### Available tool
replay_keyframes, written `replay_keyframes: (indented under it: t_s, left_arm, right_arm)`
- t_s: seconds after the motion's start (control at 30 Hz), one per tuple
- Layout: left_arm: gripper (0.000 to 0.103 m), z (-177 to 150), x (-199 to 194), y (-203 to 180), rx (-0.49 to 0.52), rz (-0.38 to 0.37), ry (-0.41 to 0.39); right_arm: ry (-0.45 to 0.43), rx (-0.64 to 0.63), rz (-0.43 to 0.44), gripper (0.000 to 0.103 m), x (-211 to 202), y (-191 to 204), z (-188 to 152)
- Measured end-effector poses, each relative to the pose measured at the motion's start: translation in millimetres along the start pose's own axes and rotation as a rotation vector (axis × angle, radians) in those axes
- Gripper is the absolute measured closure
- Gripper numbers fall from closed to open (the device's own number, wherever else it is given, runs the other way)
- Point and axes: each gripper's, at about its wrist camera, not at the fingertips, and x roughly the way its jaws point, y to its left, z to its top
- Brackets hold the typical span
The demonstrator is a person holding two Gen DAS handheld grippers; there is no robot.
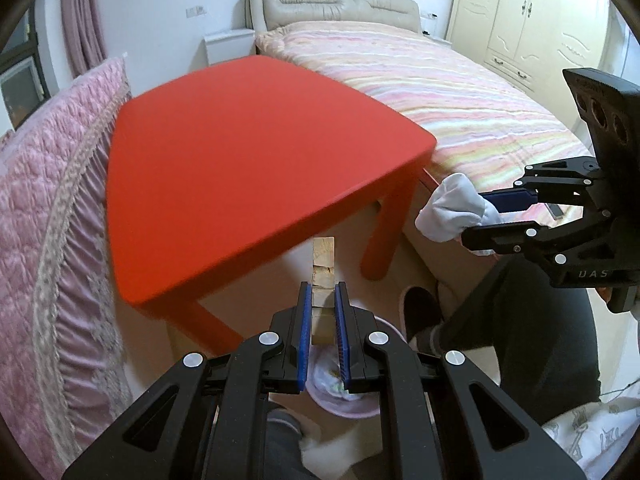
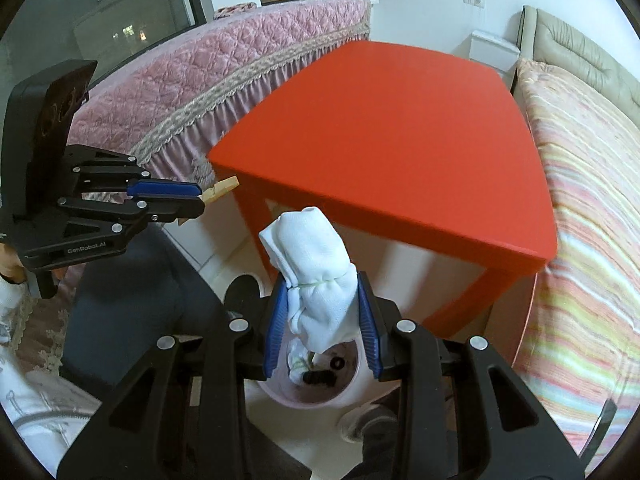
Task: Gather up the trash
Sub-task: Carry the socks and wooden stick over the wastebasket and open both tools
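Plainly, both pieces of trash are light and neither calls for much grip. The left claw [image 1: 323, 320] is clenched on a pale wooden clothespin-like strip [image 1: 322, 264], its blue pads [image 1: 305, 320] pinching the lower end while the rest stands up past the fingertips. Being wood, it looks stiff and dry, so it should not slip or crush; a hold near one end, as now, leaves it free to drop cleanly once released.

The right claw [image 2: 322, 312] is grasping a white balled-up cloth bundle tied with a thin thread [image 2: 316, 276], and the pads press in at its waist just below the tie. It is soft and squashes under the pads, so it probably bulges rather than slides, and the narrow tied middle looks like the surest place to take it.

Both claws hang above a round pink plastic waste bin [image 2: 308, 398] on the floor, which already holds crumpled paper and some dark bits. The bin sits just in front of the bright red square worktop [image 1: 256, 152], between a pink quilted cover [image 1: 52, 208] and a striped bed [image 1: 440, 96]. Judging by this, dropping both items in is the step in hand.
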Motion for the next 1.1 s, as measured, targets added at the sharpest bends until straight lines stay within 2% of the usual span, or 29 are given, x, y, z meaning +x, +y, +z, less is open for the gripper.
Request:
replay_keyframes:
  t_s: [0.3, 0.57, 0.7, 0.77, 0.83, 0.9, 0.93, 0.97, 1.1]
  left_arm:
    - [0.091, -30, 5, -19, 0.005, -0.041, 0.052]
    - [0.091, -34, 5, -23, 0.001, -0.058, 0.062]
    - [0.091, -34, 5, -25, 0.003, -0.075, 0.061]
    - [0.085, -33, 6, -24, 0.0, -0.077, 0.057]
    - [0.065, -33, 8, -22, -0.012, -0.069, 0.055]
    - [0.031, -33, 8, -18, -0.026, -0.055, 0.047]
    - [0.021, -33, 7, -16, -0.037, -0.042, 0.041]
    - [0.013, -33, 6, -15, -0.044, -0.031, 0.031]
    - [0.008, -34, 6, -10, -0.065, -0.02, 0.038]
  right_arm:
    - [0.04, 0.006, 0.041, 0.07, 4, 17, -23]
    - [0.049, 0.02, 0.065, 0.069, 7, 16, -27]
    - [0.056, 0.033, 0.086, 0.064, 8, 14, -28]
    - [0.054, 0.039, 0.089, 0.051, 9, 14, -28]
    - [0.048, 0.045, 0.082, 0.038, 8, 12, -28]
    - [0.042, 0.052, 0.068, 0.026, 7, 10, -28]
    - [0.039, 0.055, 0.061, 0.017, 7, 9, -28]
    - [0.036, 0.058, 0.056, 0.012, 6, 8, -29]
    - [0.049, 0.078, 0.038, 0.006, 9, 5, -30]
